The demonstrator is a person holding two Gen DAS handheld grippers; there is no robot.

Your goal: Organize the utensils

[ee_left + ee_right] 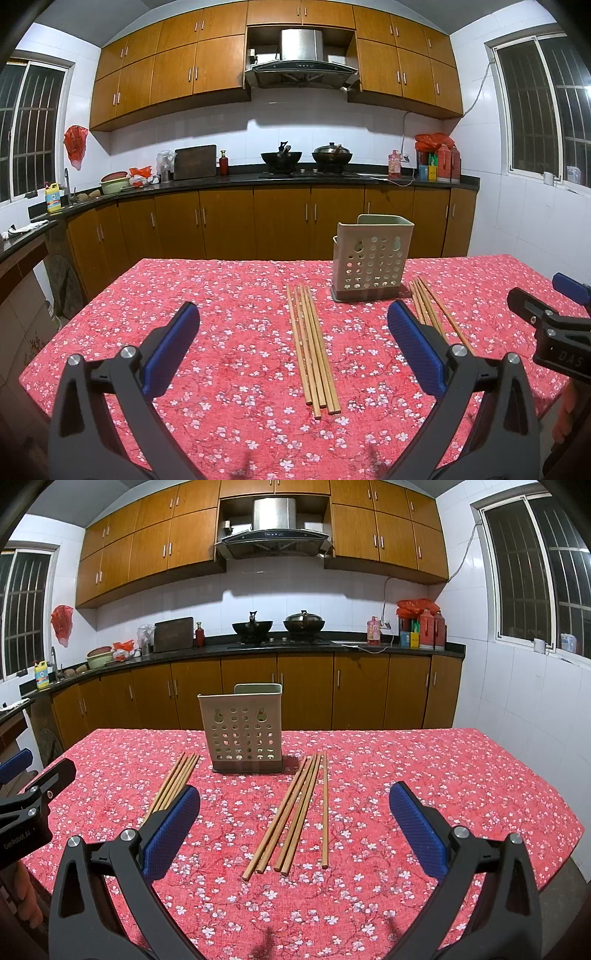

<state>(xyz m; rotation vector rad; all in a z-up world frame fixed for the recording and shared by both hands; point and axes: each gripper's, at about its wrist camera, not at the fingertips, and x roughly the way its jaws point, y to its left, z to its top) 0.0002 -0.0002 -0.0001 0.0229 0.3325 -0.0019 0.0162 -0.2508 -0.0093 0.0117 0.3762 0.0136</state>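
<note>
**Reader:** Nearest the camera, what do I meet first?

**Describer:** Black arms with blue pads fill the bottom of both wrist views. These belong to the left claw [293, 341] and the right claw [294, 821]. Each stands spread as wide as it goes, with nothing between the pads and nothing held. Both hang above the counter [229, 302], angled slightly downward. Part of the right claw also shows at the right edge of the left view.

**Reader:** What covers that counter?

**Describer:** A red cloth printed with small white and pink blossoms.

**Reader:** Where are the utensils?

**Describer:** Two groups of wooden chopsticks lie flat on the cloth. The left bundle of chopsticks [313, 345] lies ahead of the left claw, between its pads in that view, with the sticks packed side by side. The right bundle of chopsticks [291, 814] lies ahead of the right claw; its sticks fan apart a little towards the near ends, and one lies slightly apart on the right.

**Reader:** Is there anything to put them in?

**Describer:** A beige utensil holder [371, 258] stands upright on a dark base, further back on the counter, between the far ends of the two bundles. Its front wall is pierced with round holes. I can see no utensils rising above its rim.

**Reader:** And behind?

**Describer:** A kitchen worktop [258, 648] carrying two woks [253, 627], with wooden cupboards [184, 539] above and below.
</note>
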